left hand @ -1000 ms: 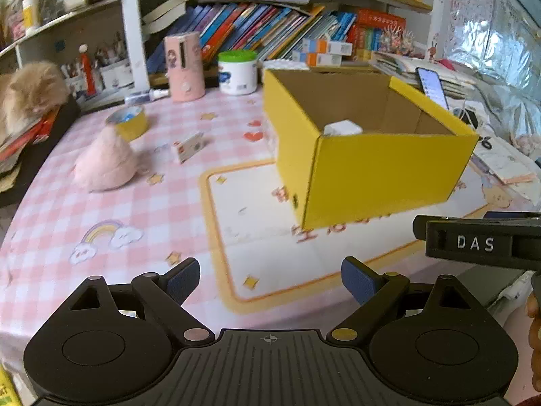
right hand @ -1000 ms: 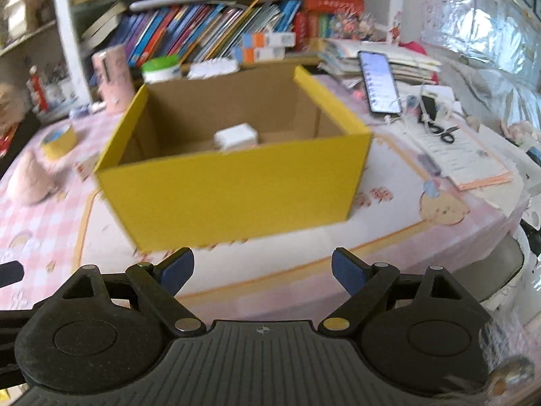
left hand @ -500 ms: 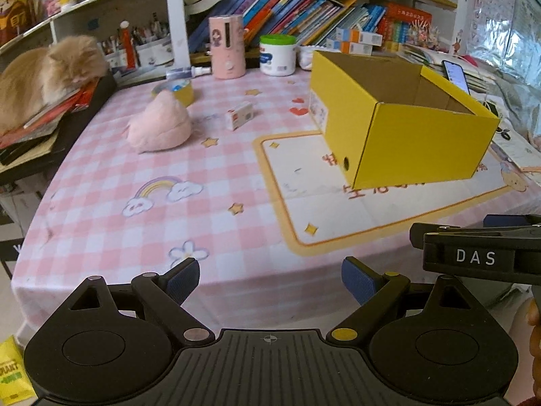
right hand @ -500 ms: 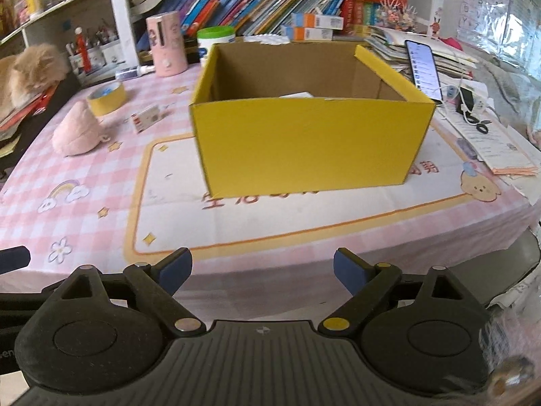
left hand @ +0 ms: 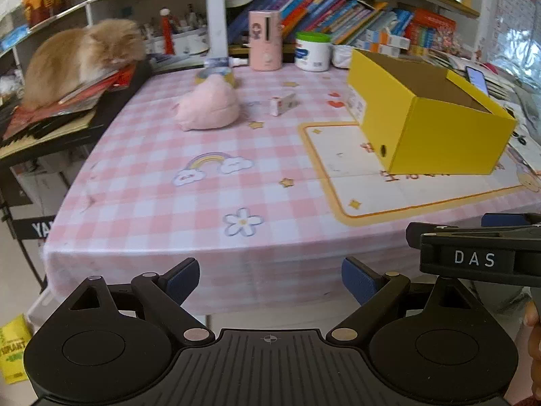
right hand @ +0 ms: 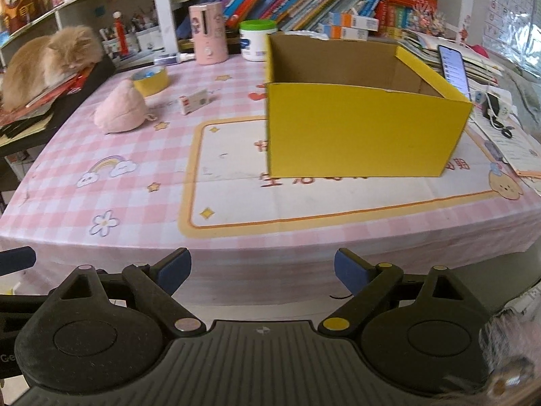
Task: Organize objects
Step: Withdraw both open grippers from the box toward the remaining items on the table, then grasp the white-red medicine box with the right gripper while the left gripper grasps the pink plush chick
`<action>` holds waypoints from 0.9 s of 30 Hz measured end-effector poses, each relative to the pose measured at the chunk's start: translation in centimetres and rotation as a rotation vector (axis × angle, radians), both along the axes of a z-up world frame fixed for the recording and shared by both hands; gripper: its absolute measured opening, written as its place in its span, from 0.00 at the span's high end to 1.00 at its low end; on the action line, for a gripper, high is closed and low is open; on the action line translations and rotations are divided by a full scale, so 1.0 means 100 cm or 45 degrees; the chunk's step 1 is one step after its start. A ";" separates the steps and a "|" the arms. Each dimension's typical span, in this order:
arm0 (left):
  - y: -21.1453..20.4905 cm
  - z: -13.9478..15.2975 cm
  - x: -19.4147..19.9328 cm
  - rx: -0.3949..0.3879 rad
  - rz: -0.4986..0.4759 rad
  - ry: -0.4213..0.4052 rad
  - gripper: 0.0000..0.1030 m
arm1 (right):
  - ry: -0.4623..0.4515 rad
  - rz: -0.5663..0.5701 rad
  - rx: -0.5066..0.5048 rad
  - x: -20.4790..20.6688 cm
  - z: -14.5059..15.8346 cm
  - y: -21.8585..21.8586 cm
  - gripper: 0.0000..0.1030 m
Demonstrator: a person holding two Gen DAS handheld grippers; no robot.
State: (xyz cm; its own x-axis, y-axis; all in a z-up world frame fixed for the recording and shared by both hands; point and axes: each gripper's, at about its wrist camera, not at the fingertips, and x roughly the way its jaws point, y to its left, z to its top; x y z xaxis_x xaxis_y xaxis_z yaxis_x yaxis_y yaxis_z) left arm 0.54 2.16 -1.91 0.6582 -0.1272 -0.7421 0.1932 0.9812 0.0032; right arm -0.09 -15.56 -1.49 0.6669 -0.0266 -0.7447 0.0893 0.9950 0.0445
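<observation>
Yellow box (right hand: 355, 135) open-topped; contents hidden

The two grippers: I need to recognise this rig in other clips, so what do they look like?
Both the left gripper and right gripper are matte black plastic with ribbed bases, round side housings, dark blue fingertip pads and silver or yellow pivot caps. White "DAS" lettering marks the right one's side.

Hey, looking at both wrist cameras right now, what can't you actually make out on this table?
- Yellow box floor: hidden by its near wall in the right wrist view and by its side walls in the left wrist view, so contents unknown.
- Small carton: print too small to read in either view.
- Tape roll: mostly hidden behind the pink plush in the left wrist view.
- Phone screen: too small to read.
</observation>
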 end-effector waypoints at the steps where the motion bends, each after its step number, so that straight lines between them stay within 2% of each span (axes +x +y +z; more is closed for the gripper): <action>1: 0.004 0.001 -0.001 0.001 0.011 -0.003 0.10 | -0.002 0.009 0.000 -0.001 0.000 0.004 0.11; 18: 0.056 0.009 -0.010 -0.001 0.138 -0.057 0.10 | -0.065 0.146 -0.005 0.000 0.011 0.059 0.11; 27: 0.066 0.009 -0.002 -0.019 0.181 -0.061 0.10 | -0.088 0.199 -0.020 0.010 0.016 0.073 0.11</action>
State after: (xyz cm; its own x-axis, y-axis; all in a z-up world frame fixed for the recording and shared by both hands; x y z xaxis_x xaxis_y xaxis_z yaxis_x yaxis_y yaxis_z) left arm 0.37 8.71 -1.06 0.7047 -0.0411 -0.7083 0.0526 0.9986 -0.0056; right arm 0.89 -8.24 0.06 0.7136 0.0704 -0.6970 -0.0694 0.9971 0.0296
